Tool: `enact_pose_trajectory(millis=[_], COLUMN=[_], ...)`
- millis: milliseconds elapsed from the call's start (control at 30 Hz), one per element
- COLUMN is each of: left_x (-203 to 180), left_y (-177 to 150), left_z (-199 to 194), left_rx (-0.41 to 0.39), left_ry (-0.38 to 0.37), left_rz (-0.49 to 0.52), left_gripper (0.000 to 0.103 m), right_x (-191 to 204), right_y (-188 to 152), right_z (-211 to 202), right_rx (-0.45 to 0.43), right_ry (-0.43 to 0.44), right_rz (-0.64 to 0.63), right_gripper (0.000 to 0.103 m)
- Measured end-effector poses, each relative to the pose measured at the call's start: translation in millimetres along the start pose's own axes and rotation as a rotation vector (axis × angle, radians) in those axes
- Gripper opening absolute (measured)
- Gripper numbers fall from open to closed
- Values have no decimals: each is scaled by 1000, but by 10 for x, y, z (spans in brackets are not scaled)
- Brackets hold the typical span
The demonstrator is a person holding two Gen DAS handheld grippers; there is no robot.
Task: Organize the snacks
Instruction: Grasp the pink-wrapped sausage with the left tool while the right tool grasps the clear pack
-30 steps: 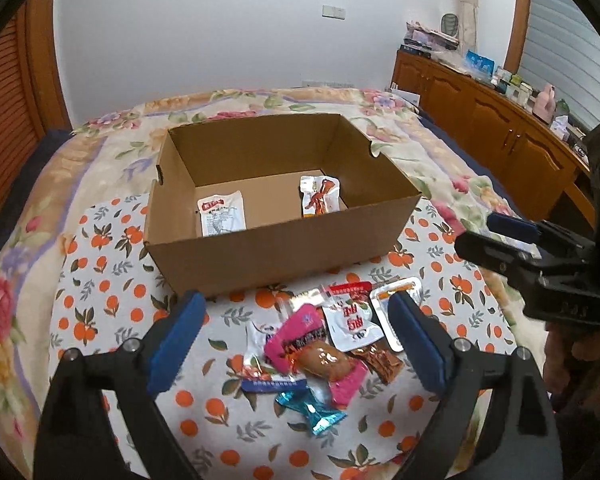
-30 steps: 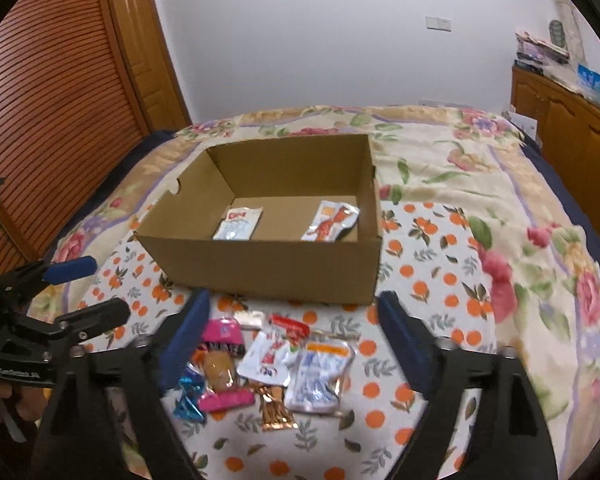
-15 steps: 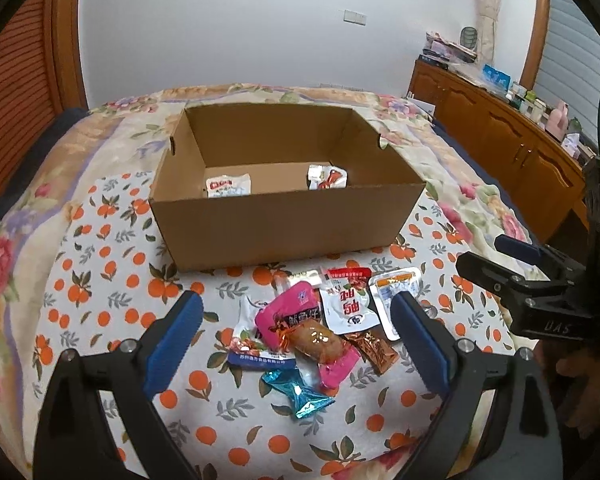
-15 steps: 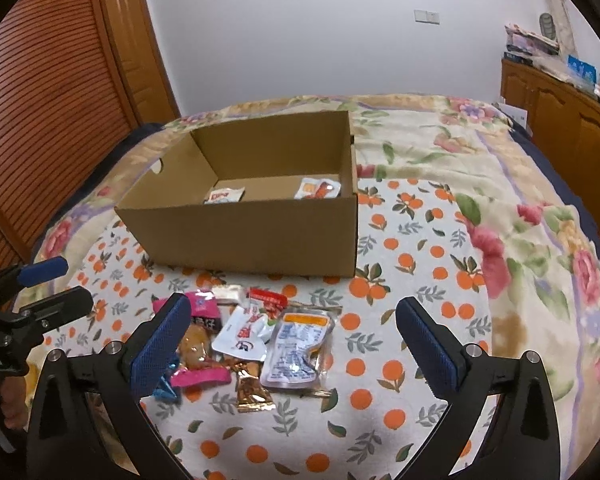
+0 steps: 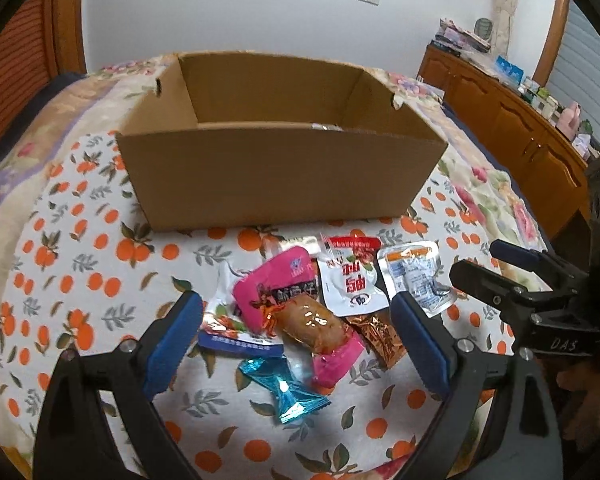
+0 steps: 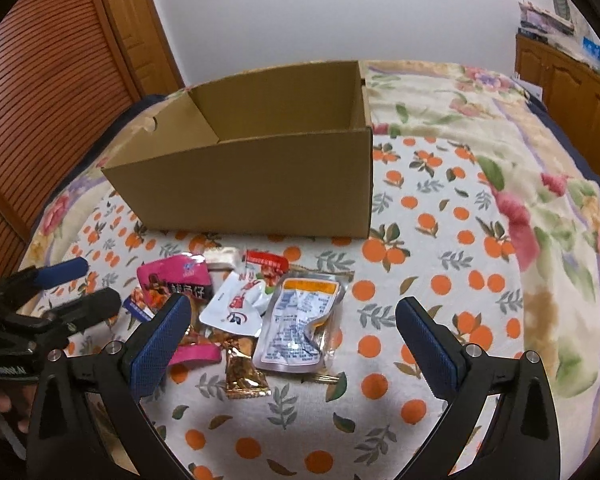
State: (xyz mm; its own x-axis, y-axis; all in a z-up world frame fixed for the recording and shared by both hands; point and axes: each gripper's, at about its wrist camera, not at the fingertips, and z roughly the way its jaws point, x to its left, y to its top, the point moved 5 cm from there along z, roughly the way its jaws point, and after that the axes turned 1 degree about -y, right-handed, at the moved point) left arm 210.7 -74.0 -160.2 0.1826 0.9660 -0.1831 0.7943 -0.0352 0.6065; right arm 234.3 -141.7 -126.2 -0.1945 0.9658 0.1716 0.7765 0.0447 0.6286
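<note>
The left gripper (image 5: 296, 320) hangs low over a heap of snack packets (image 5: 300, 304) on the orange-print bedspread (image 5: 80, 264), jaws spread wide to either side of the pink packet (image 5: 276, 288) and gripping nothing. The right gripper (image 6: 292, 324) hovers beside it, jaws equally wide and empty, above the clear pouch (image 6: 300, 328) (label side up). The cardboard box (image 5: 276, 184) stands just behind the heap; something pale shows over its front wall, probably a packet. A blue candy (image 5: 288, 392) lies nearest the left gripper.
</note>
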Motion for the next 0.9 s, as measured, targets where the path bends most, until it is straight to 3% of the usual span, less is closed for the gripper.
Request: enact_pose_trajectory(millis=[233,567,833,867,900], left_x=[-95,-41,-77,-67,-56], left_y=[-78,-174,-215,-209,-206], left_z=[209,623,700,704,705], left_rx=[39,161,177,176,174], left_ry=[-14,-13,-5,2,15], left_rz=[29,-35,17,23,32], left_gripper=[93,62,62,61,53], right_x=[-54,-121,-129,-123,-124], right_y=[-45,-89,-126,-132,-146], right_z=[164,304,442,455,477], right_rx=[48,83,117,121,128], right_ry=[-3,-14,-12,-13,-14], right_rz=[10,9,8,8,8], right_gripper=[103,101,100,100,99])
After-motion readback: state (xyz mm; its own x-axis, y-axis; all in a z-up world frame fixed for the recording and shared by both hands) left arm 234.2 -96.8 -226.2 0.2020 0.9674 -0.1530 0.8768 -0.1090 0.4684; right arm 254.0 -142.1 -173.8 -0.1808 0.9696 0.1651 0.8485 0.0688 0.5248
